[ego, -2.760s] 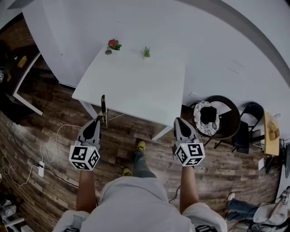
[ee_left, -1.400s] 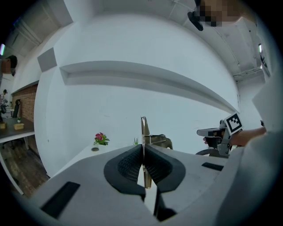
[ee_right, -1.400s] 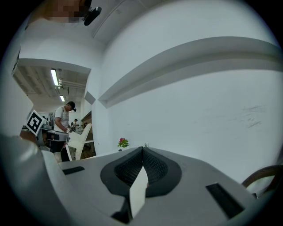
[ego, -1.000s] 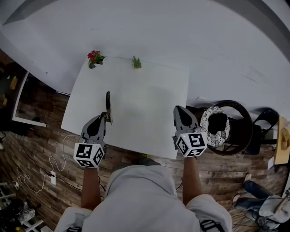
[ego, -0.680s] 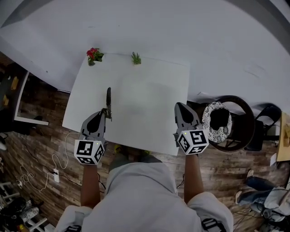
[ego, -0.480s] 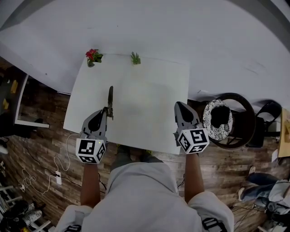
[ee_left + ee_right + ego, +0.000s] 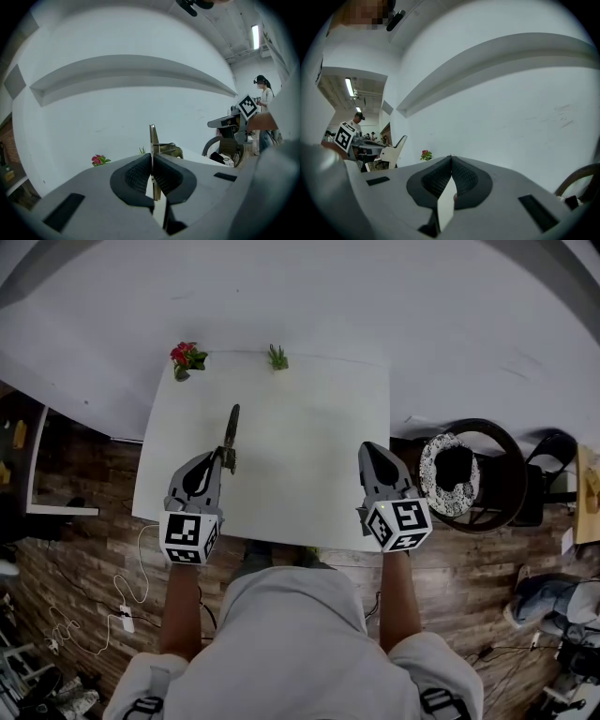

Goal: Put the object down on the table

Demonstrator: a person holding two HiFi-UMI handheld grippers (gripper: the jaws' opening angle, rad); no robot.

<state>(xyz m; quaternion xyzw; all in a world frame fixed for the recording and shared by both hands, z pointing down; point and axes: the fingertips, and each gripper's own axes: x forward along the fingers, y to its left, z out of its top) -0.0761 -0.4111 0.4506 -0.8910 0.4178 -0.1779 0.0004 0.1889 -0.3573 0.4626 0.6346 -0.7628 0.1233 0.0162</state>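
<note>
Slim dark tool (knife, perhaps) over white table

Both bare forearms, left and right, reach forward side by side, roughly parallel. The left grey two-jaw gripper with black ribbed pads has its jaws clamped on a thin metal tool, which stands up past the tips. The right grey two-jaw gripper has its jaws pressed together with nothing between them.
</note>
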